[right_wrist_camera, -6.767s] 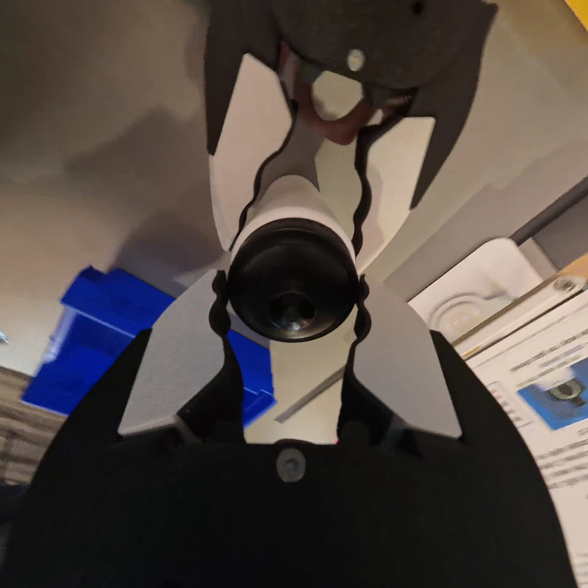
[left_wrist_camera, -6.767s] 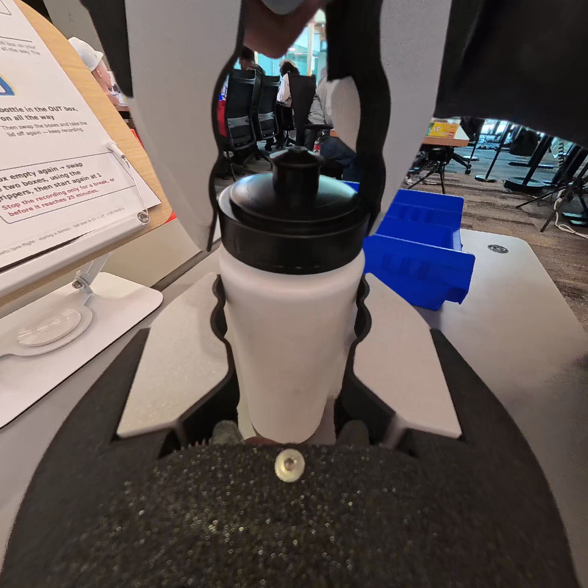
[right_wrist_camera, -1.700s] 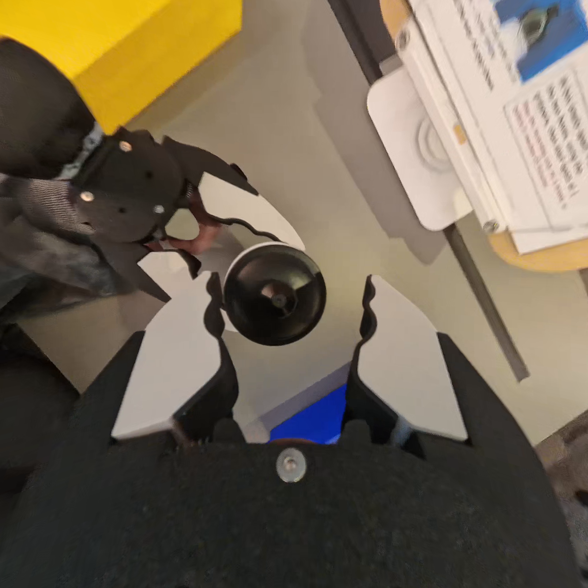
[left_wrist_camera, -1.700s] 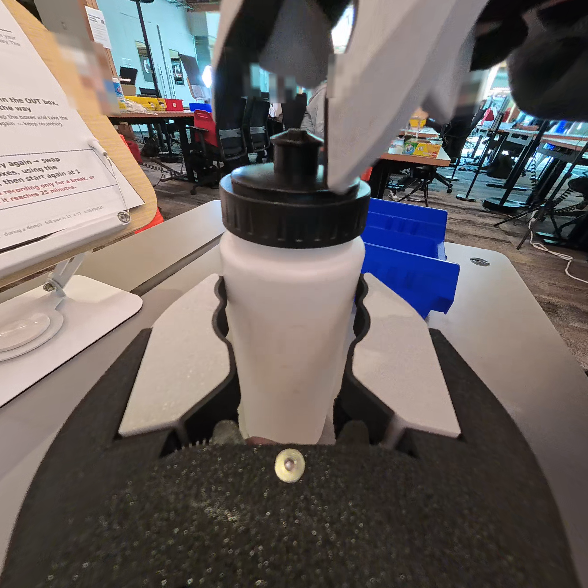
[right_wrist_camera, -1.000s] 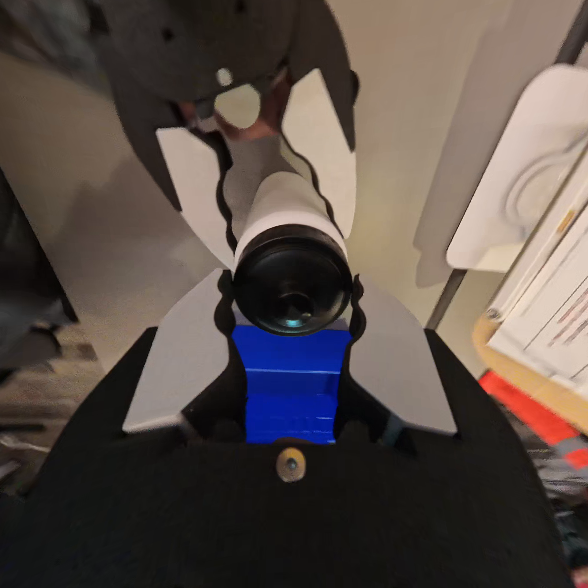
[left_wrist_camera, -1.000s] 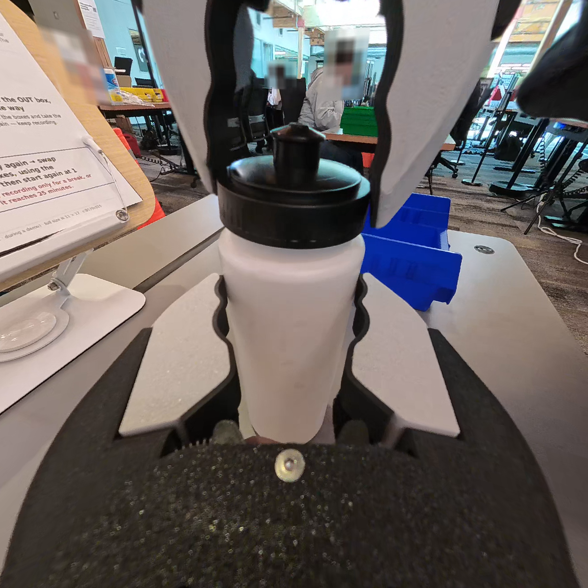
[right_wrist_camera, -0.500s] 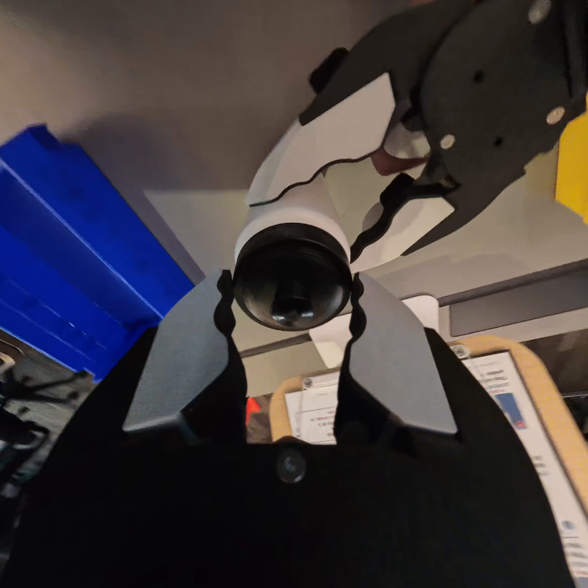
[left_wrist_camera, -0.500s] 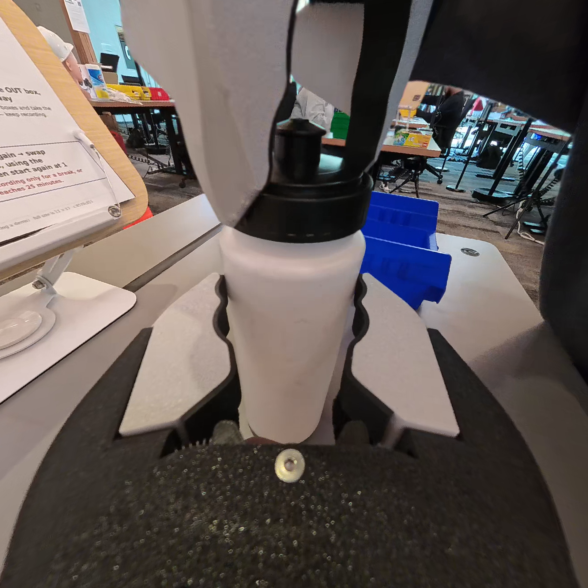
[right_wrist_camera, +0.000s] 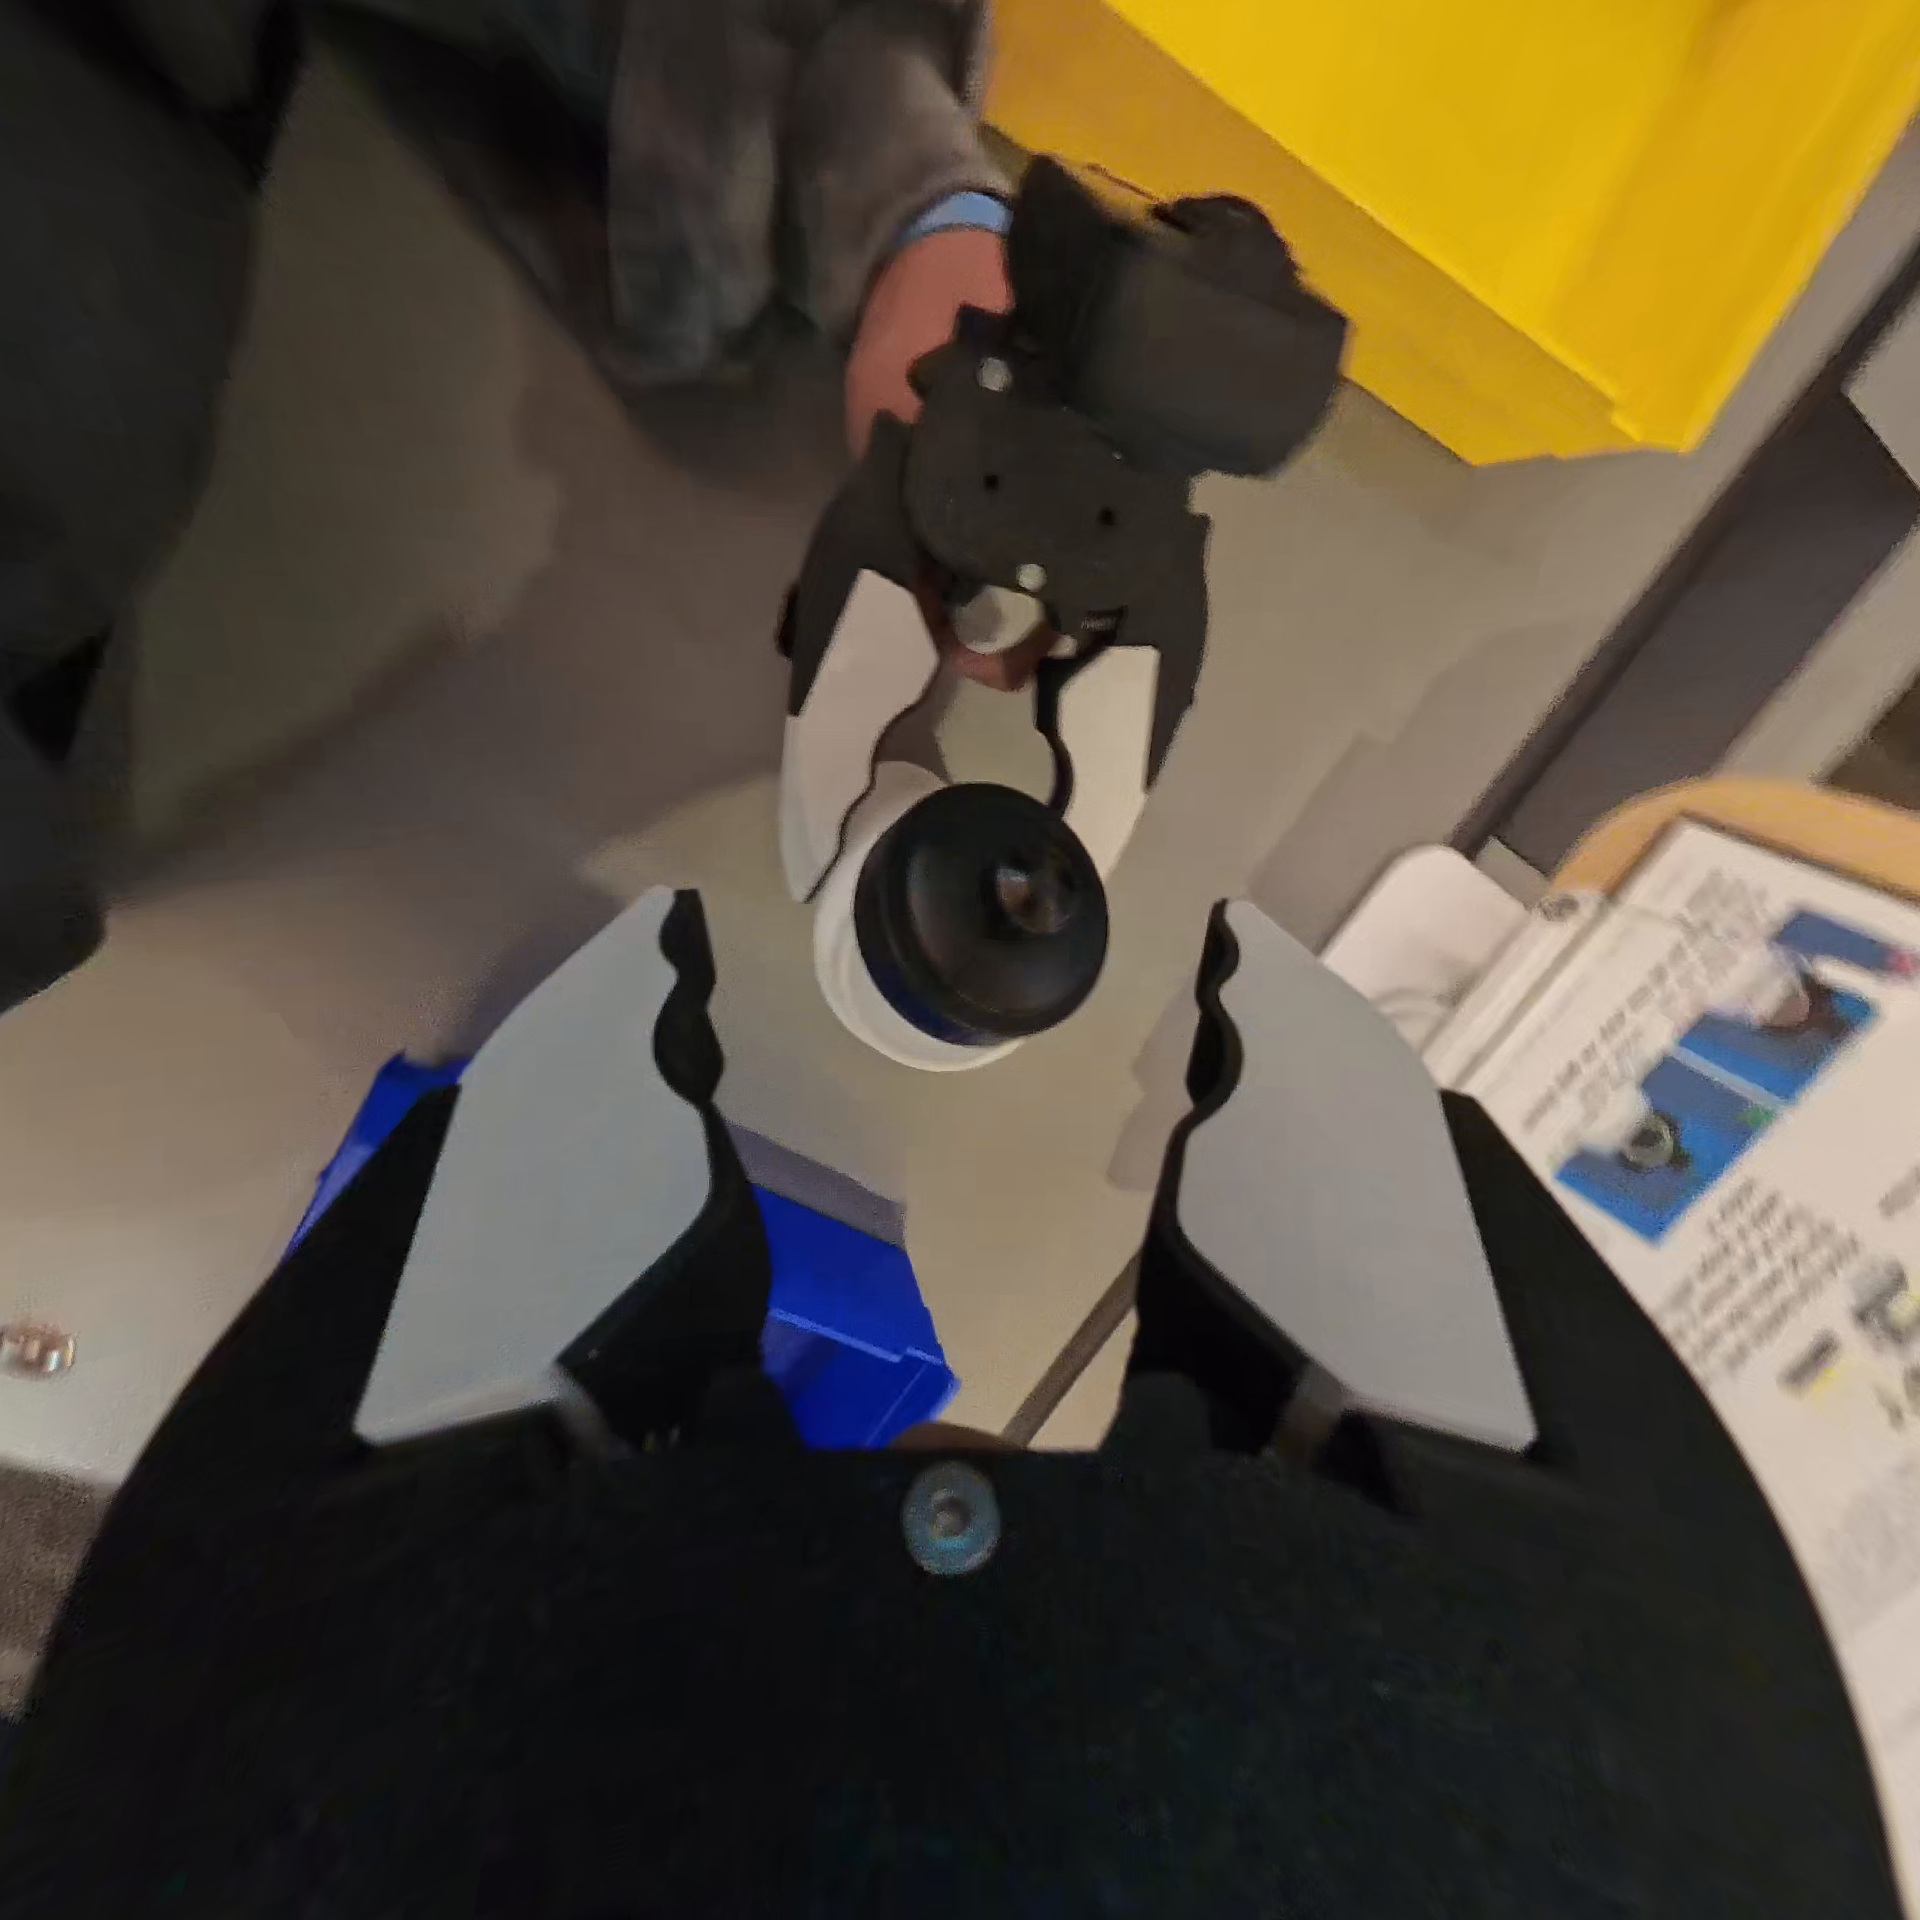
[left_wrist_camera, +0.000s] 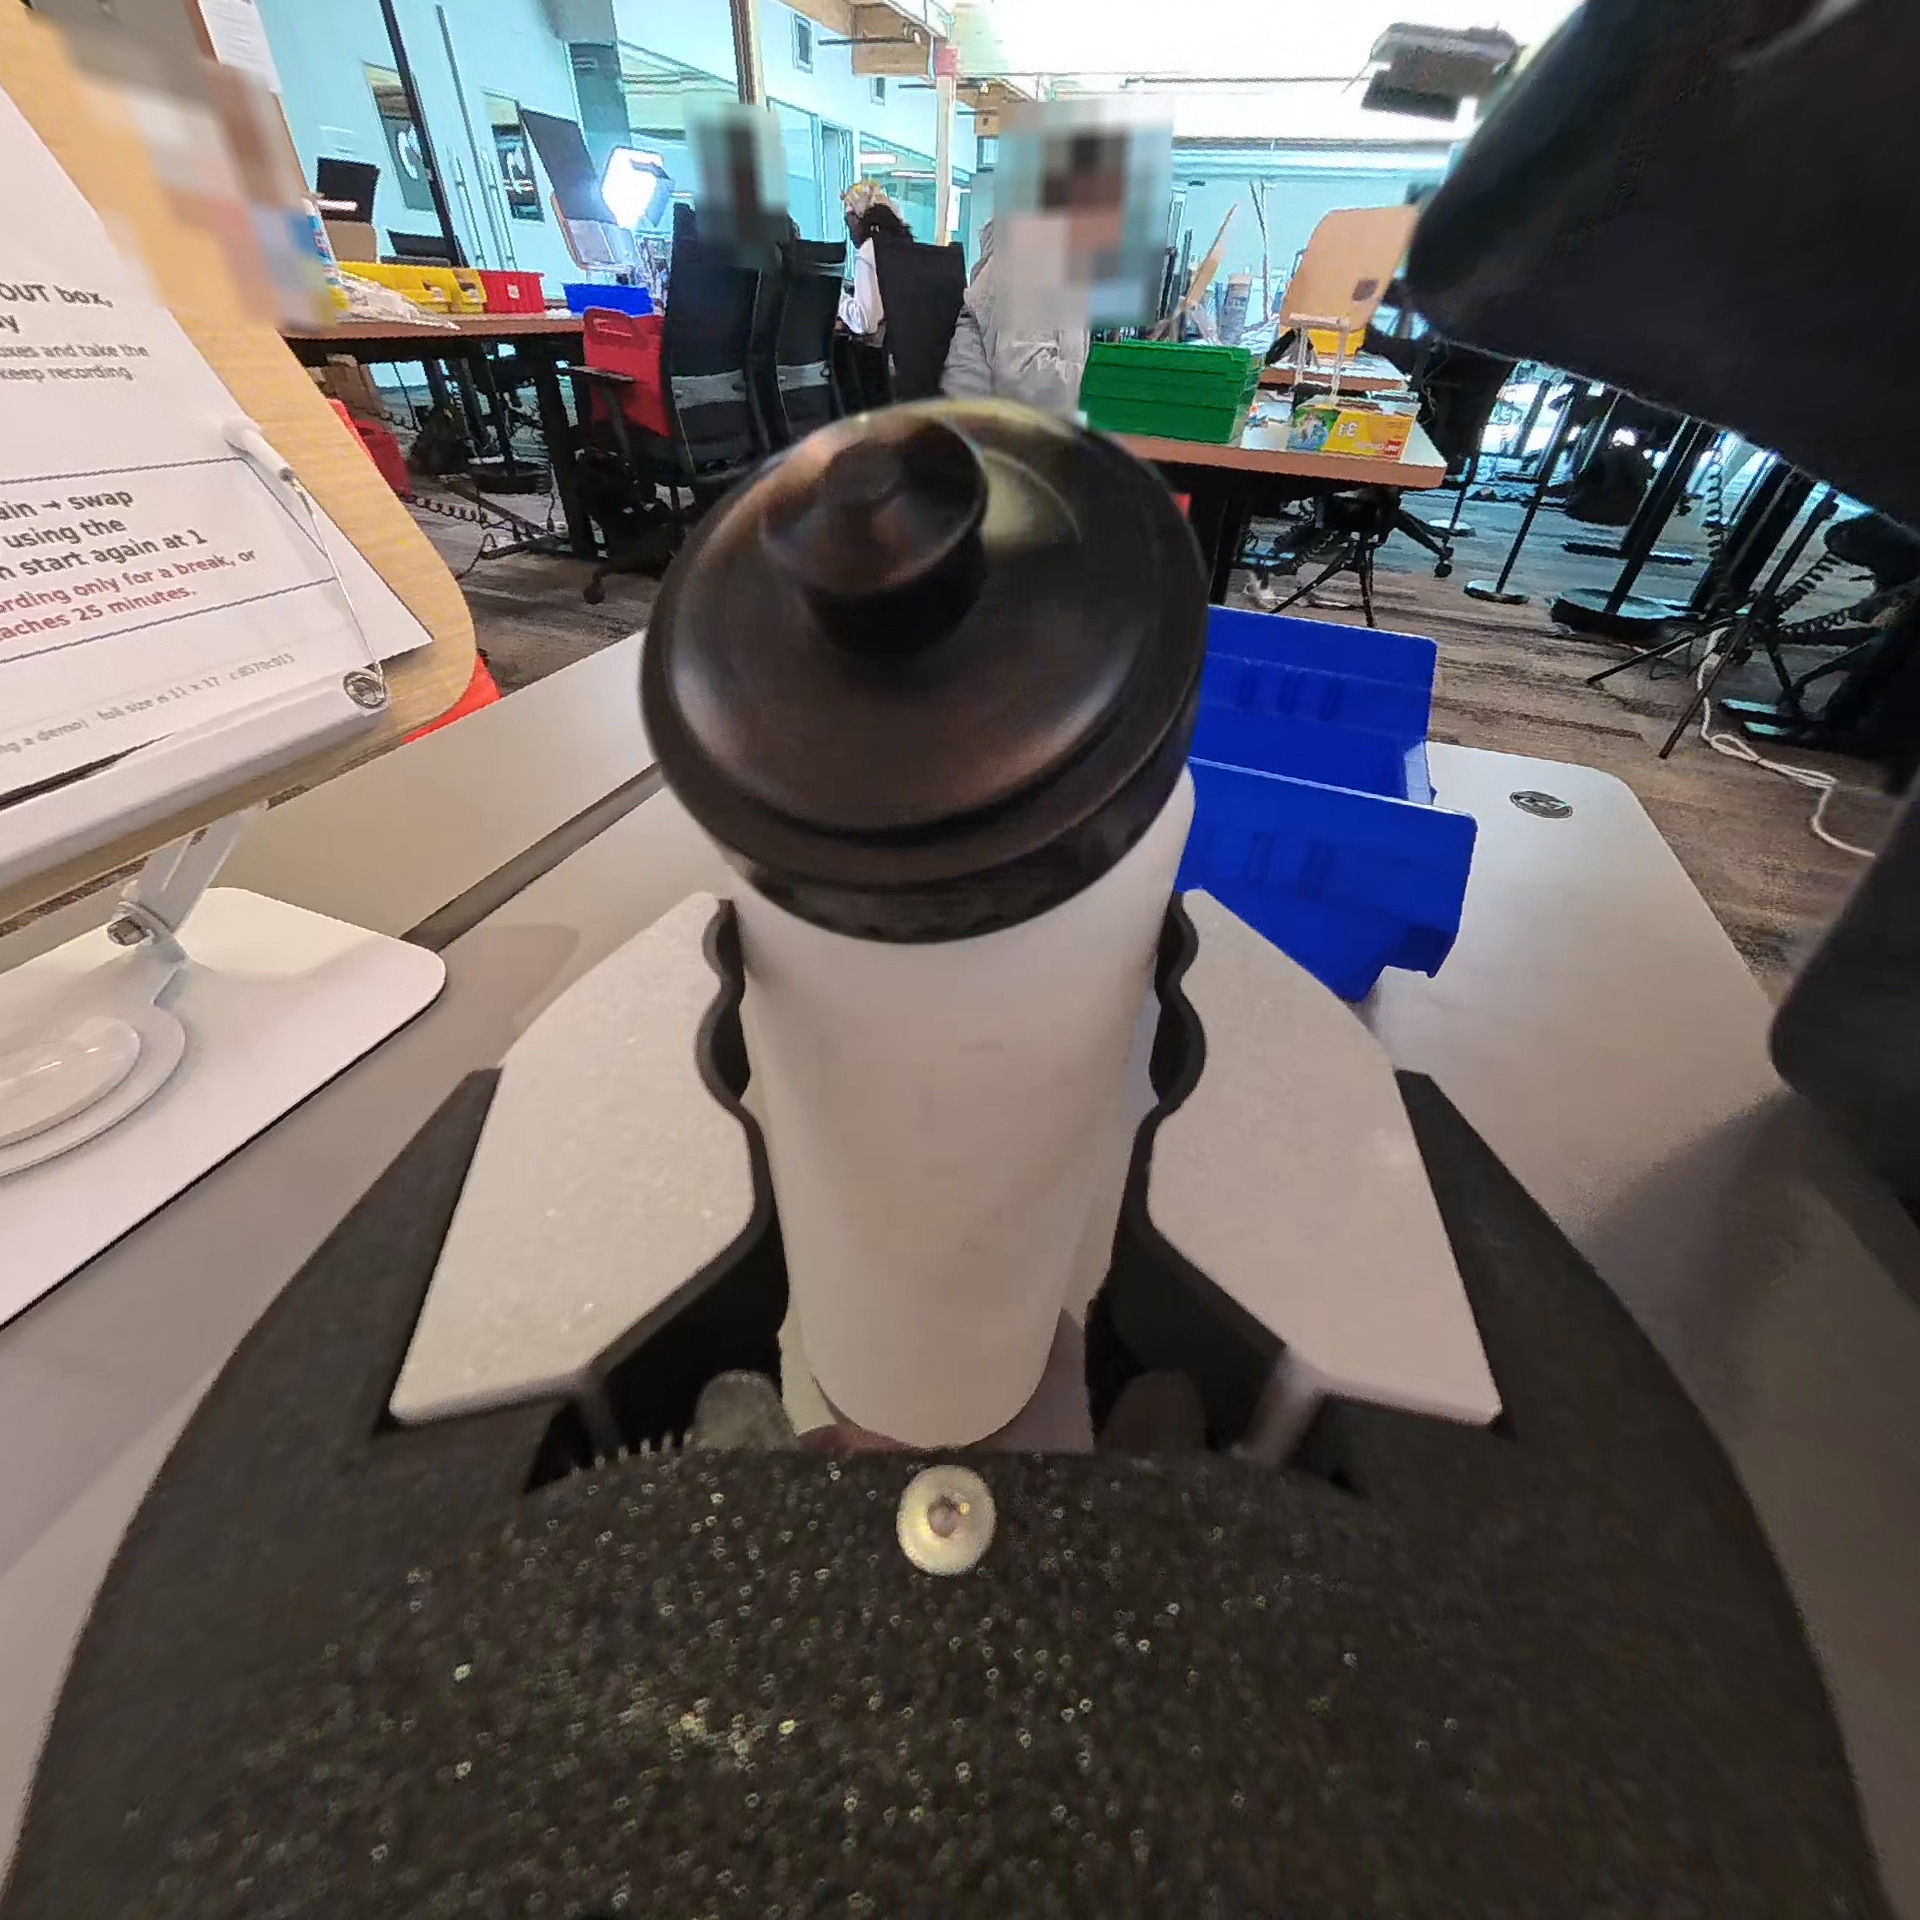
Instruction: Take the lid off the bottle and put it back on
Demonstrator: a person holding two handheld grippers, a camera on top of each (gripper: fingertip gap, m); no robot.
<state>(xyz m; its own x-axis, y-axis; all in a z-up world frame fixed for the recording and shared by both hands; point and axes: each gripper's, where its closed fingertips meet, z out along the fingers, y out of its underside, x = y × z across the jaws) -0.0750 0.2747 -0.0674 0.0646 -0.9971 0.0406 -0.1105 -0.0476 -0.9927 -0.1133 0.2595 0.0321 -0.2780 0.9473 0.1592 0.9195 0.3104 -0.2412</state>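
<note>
The bottle (left_wrist_camera: 951, 1132) is plain white with a glossy black lid (left_wrist_camera: 920, 665). Behind it sits a bright blue bin (left_wrist_camera: 1320, 821) on a pale grey counter (left_wrist_camera: 1579, 935). A yellow box (right_wrist_camera: 1507, 197) shows in the right wrist view. Both grippers are speckled black with light grey jaws.

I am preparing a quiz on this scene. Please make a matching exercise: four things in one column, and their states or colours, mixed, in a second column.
Things:
1. lid
2. left gripper
3. right gripper
4. bin

States or colours:
A. open, holding nothing
B. blue
C. shut on the bottle
D. black, on the bottle, askew

Pairs: 1-D, 2-C, 3-A, 4-B
</note>
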